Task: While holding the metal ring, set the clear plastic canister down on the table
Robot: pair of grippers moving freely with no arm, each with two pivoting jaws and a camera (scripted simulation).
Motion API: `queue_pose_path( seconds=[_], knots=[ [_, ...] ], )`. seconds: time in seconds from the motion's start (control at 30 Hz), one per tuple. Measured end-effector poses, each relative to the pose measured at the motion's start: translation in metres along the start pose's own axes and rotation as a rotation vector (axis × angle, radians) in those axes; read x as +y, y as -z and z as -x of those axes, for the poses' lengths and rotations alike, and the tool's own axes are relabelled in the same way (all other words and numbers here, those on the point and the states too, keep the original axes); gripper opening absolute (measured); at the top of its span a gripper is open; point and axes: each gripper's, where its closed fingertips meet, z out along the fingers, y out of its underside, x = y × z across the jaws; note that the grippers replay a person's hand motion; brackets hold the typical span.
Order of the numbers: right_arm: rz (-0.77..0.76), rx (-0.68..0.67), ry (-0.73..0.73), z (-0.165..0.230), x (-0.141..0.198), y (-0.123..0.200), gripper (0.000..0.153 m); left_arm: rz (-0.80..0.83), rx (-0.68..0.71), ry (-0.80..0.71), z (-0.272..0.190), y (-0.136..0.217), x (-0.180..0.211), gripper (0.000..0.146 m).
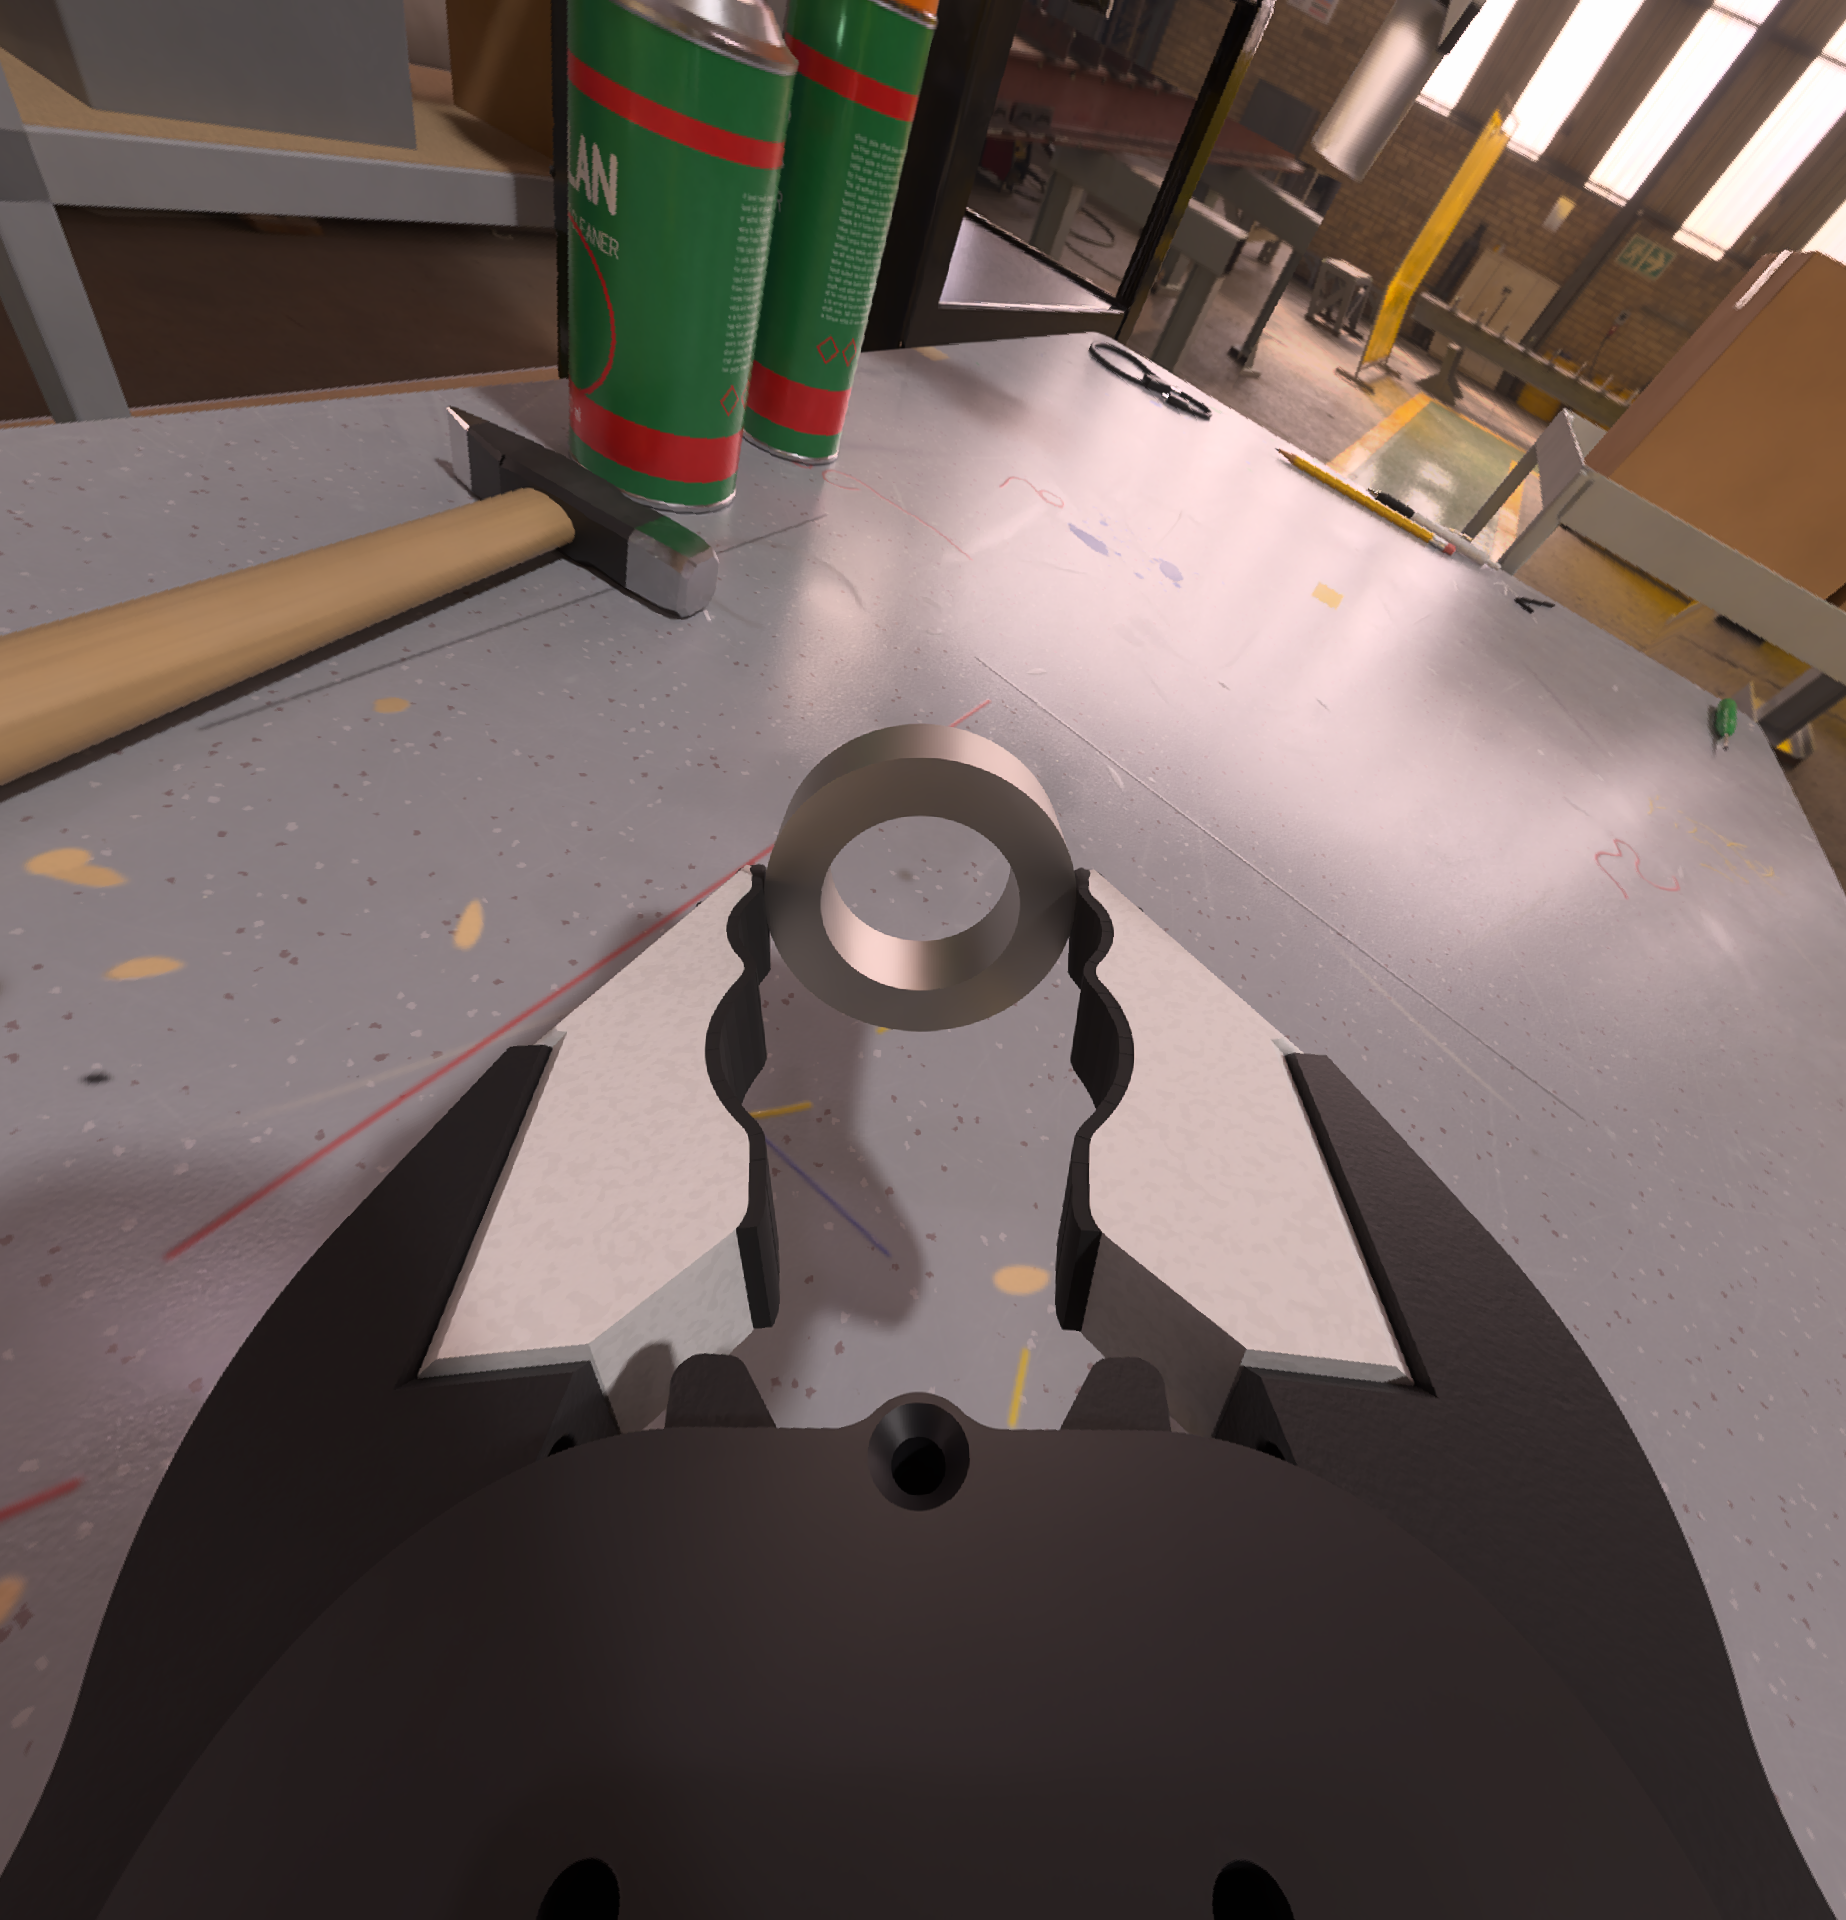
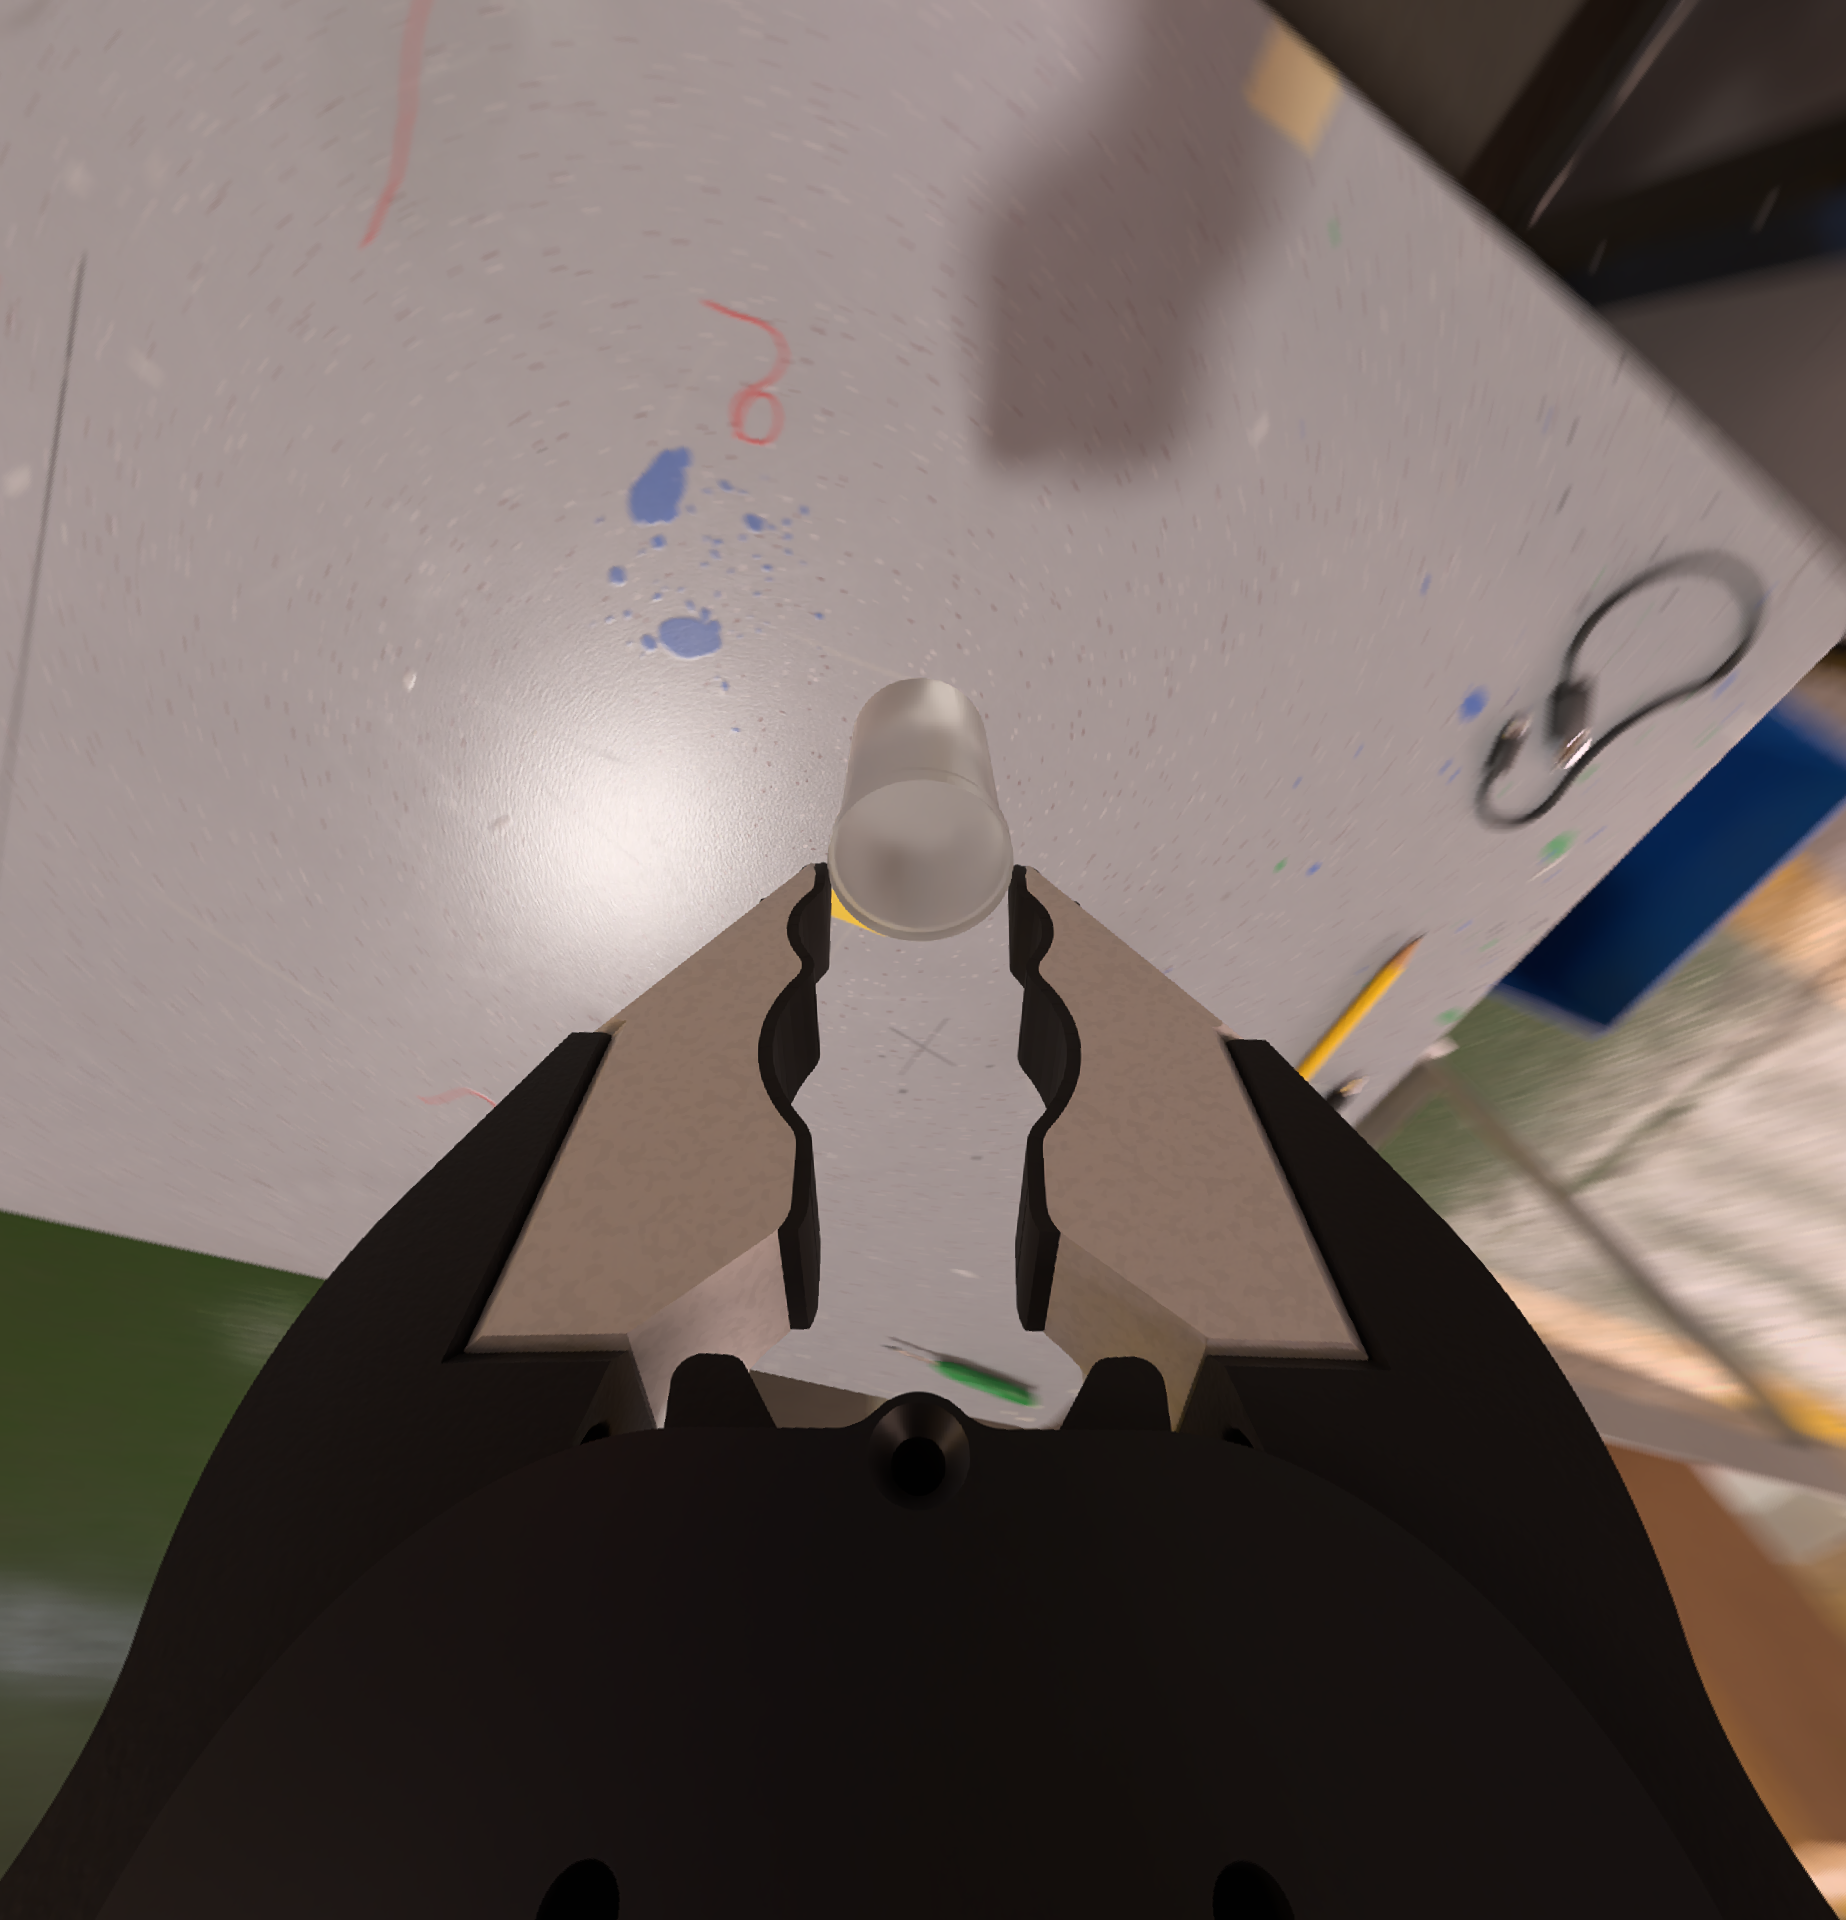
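Observation:
In the left wrist view my left gripper (image 1: 919, 894) is shut on a thick grey metal ring (image 1: 986, 977), pinched at the fingertips with its hole facing the camera, above the grey speckled table (image 1: 1262, 727). In the right wrist view my right gripper (image 2: 919, 883) is shut on a clear plastic canister (image 2: 919, 821), gripped at its near end between the fingertips. The canister points away from the camera toward the table (image 2: 379, 727), and the view is blurred by motion. I cannot tell whether the canister touches the table.
A wooden-handled hammer (image 1: 275, 613) and two green spray cans (image 1: 680, 260) stand at the far left. A black cable (image 2: 1625, 686), a yellow pencil (image 2: 1360, 1003) and a small green item (image 2: 976, 1377) lie near the table's edge (image 2: 1584, 332). A cardboard box (image 1: 1760, 436) stands beyond the table.

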Motion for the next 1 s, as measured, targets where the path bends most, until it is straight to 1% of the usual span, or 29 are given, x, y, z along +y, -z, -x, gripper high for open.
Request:
queue_pose_path(
  seconds=[0.07,0.13,0.2,0.27,0.4,0.53,0.63,0.67,0.83,1.0],
  knots=[
    [0.000,-0.050,-0.161,-0.024,0.012,-0.020,0.034,0.009,0.000,-0.004,-0.001,-0.002,0.002,0.058],
    [0.010,-0.081,-0.268,-0.044,0.022,-0.042,0.034,0.023,0.000,-0.003,-0.001,-0.004,0.005,0.058],
    [0.017,-0.112,-0.335,-0.056,0.028,-0.064,0.034,0.039,0.001,0.001,0.000,-0.006,0.008,0.058],
    [0.029,-0.133,-0.369,-0.065,0.031,-0.086,0.034,0.056,0.003,0.003,0.000,-0.009,0.011,0.058],
    [0.045,-0.153,-0.377,-0.068,0.025,-0.122,0.034,0.083,0.013,0.003,-0.001,-0.014,0.017,0.058],
    [0.061,-0.132,-0.354,-0.067,0.014,-0.142,0.034,0.113,0.020,-0.006,-0.004,-0.018,0.022,0.058],
    [0.096,-0.050,-0.336,-0.077,0.011,-0.149,0.034,0.132,0.018,-0.015,-0.004,-0.020,0.025,0.058],
    [0.091,-0.045,-0.341,-0.080,0.008,-0.150,0.034,0.137,0.019,-0.016,-0.004,-0.021,0.026,0.058],
    [0.068,-0.050,-0.377,-0.095,-0.004,-0.159,0.034,0.158,0.021,-0.015,-0.003,-0.023,0.031,0.058],
    [0.090,-0.089,-0.376,-0.095,-0.008,-0.168,0.034,0.183,0.018,-0.008,-0.002,-0.024,0.034,0.058]
  ],
)
